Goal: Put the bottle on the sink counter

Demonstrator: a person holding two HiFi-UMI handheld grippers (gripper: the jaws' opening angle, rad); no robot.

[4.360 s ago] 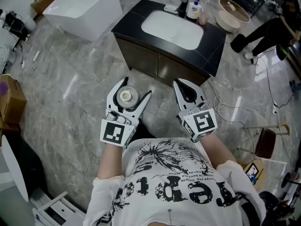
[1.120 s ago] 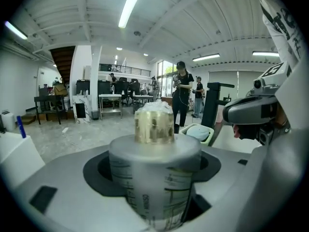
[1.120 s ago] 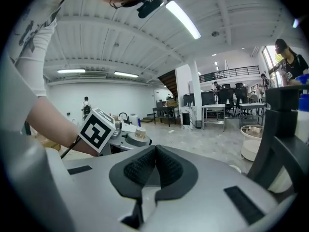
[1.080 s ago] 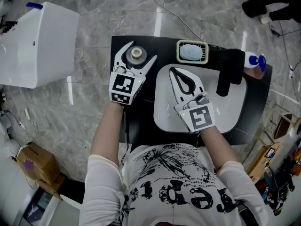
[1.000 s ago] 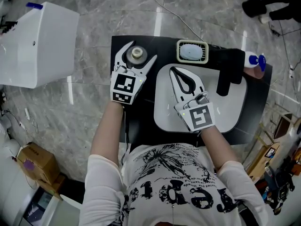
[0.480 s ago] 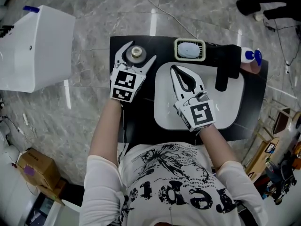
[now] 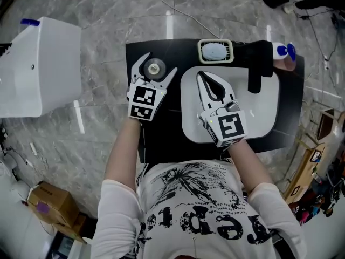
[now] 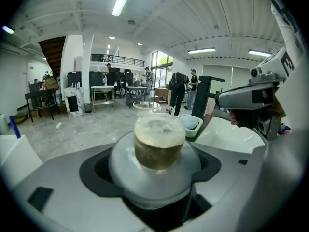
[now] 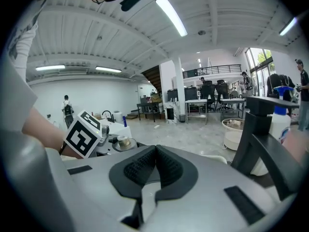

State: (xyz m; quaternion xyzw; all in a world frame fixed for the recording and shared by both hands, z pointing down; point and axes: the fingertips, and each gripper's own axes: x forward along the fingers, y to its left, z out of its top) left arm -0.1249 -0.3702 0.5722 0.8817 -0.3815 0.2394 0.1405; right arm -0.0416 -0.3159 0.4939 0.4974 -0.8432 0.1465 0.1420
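The bottle [image 7: 155, 68] shows from above as a round grey top, held over the left part of the black sink counter [image 7: 161, 128]. My left gripper [image 7: 159, 62] is shut on it. In the left gripper view the bottle [image 8: 159, 146] has a clear cap and brownish contents, upright between the jaws. Whether it touches the counter cannot be told. My right gripper [image 7: 211, 85] is shut with nothing in it, above the white basin [image 7: 264, 112]. In the right gripper view its pads [image 9: 166, 170] press together.
A soap dish [image 7: 215, 51], a black faucet [image 7: 257, 63] and a blue-topped spray bottle [image 7: 284, 53] stand along the counter's far edge. A white tub [image 7: 38, 66] stands on the marble floor to the left. A cardboard box [image 7: 51, 204] lies at the lower left.
Over the past seconds the person walked up to the counter with the bottle. In the last second both grippers stayed almost in place; only the view shifted slightly.
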